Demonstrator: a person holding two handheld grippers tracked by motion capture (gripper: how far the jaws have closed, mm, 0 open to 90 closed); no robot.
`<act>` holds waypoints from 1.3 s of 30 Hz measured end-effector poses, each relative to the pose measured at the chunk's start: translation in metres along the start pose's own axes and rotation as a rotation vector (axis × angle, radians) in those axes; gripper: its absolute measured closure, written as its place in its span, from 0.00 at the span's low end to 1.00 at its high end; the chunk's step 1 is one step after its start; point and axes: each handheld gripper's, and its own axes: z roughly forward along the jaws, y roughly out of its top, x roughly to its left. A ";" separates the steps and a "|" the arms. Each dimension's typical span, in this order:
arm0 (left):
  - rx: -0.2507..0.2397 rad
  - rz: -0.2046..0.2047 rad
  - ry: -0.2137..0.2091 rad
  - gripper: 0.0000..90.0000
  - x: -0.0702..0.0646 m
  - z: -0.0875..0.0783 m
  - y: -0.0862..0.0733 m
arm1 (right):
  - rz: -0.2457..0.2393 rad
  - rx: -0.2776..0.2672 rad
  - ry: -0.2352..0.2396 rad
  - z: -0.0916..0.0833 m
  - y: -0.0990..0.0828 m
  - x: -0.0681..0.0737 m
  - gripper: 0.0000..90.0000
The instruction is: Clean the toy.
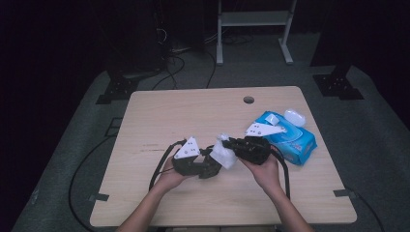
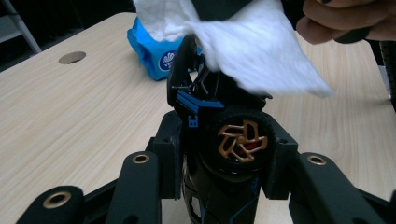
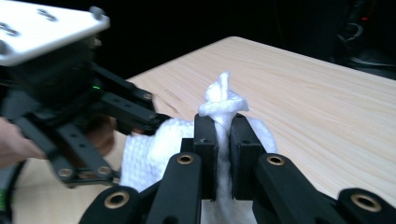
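Dark surroundings, pale wooden table (image 1: 159, 116). Left gripper (image 2: 224, 154) clamps a black toy car with bronze-spoked wheel (image 2: 242, 140) — steadied mid-table for cleaning. Right gripper (image 3: 223, 140), jaws nearly shut, pinches a white wet wipe (image 3: 224, 105) against it.

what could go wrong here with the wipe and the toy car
1. The right gripper pinches only a bunched fold of the white wipe; rubbing could tug it loose.
2. The left gripper clamps the toy car around a wheel, so pressure from wiping might twist it in the jaws.
3. The loose wipe drapes over the car's small parts and may snag.
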 end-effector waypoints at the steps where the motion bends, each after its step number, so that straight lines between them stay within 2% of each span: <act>1: -0.005 -0.003 0.000 0.65 0.000 0.000 0.000 | -0.006 -0.006 0.014 0.000 0.001 0.003 0.92; 3: -0.009 -0.006 -0.003 0.65 -0.001 0.000 0.001 | -0.017 -0.009 0.023 0.000 0.002 0.006 0.92; 4: -0.017 -0.009 -0.001 0.65 -0.001 -0.002 0.002 | -0.039 -0.007 0.016 0.001 0.004 0.008 0.92; 9: -0.020 -0.013 0.005 0.65 0.000 -0.004 0.002 | -0.022 0.008 -0.025 -0.001 -0.001 -0.002 0.92; 10: -0.016 -0.013 0.001 0.65 0.000 -0.003 0.001 | 0.002 0.015 -0.027 -0.001 -0.005 -0.006 0.92; 12: -0.016 -0.013 -0.002 0.65 0.000 -0.002 0.001 | 0.012 0.014 -0.019 -0.001 -0.006 -0.005 0.92; 15: -0.031 -0.016 -0.010 0.65 -0.001 -0.003 0.002 | -0.018 -0.017 0.027 -0.002 0.003 0.006 0.92; 19: -0.030 -0.012 -0.004 0.65 0.000 -0.005 0.004 | -0.032 -0.017 0.013 -0.001 0.003 0.006 0.92; 22: -0.026 -0.015 -0.001 0.65 0.000 -0.005 0.002 | -0.009 0.021 -0.027 -0.001 -0.006 -0.004 0.92; 24: -0.019 -0.010 -0.006 0.65 -0.001 -0.003 0.002 | 0.000 0.020 -0.023 -0.002 -0.007 -0.004 0.92; 29: -0.044 -0.012 -0.016 0.65 -0.001 -0.006 0.005 | -0.038 -0.022 0.007 -0.005 0.005 0.009 0.92; 33: -0.053 -0.020 -0.011 0.65 0.000 -0.009 0.006 | -0.029 -0.019 -0.004 -0.005 0.002 0.004 0.92; 34: -0.046 -0.020 -0.007 0.65 0.000 -0.009 0.005 | -0.013 -0.001 -0.021 -0.004 -0.003 -0.002 0.92; 36: -0.036 -0.014 -0.007 0.65 0.000 -0.007 0.003 | -0.003 0.011 -0.025 -0.003 -0.006 -0.004 0.92; 39: -0.028 -0.013 -0.014 0.65 -0.001 -0.005 0.003 | -0.016 0.005 -0.018 -0.003 -0.004 0.001 0.92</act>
